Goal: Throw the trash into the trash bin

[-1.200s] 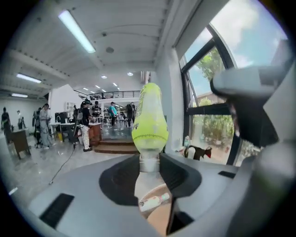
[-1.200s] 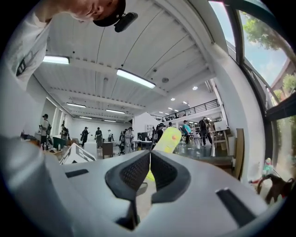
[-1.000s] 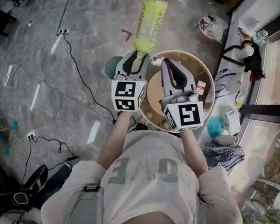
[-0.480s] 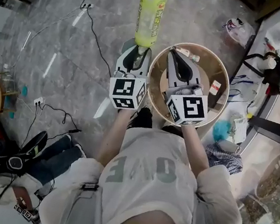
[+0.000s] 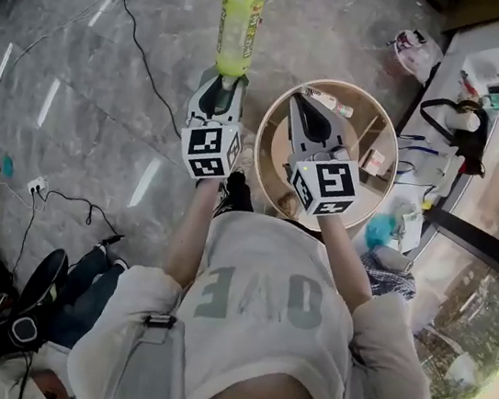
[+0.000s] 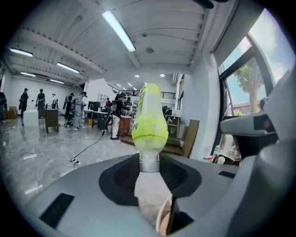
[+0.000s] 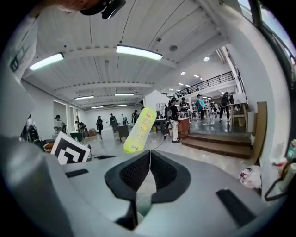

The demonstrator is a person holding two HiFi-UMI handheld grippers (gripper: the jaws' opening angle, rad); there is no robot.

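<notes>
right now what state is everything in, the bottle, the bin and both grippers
bottle: held by its neck, pointing away from the person, to the left of the trash bin and not over it
left gripper: shut on the bottle's neck
right gripper: shut, nothing in it, over the trash bin
trash bin: upright, open top, litter already inside

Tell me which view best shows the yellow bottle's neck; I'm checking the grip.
Left gripper view: the yellow bottle fills the centre, its neck pinched in the left claw. The head view shows its whole length from above, outside the trash bin. The right gripper view catches only its tilted body, neck hidden.
</notes>
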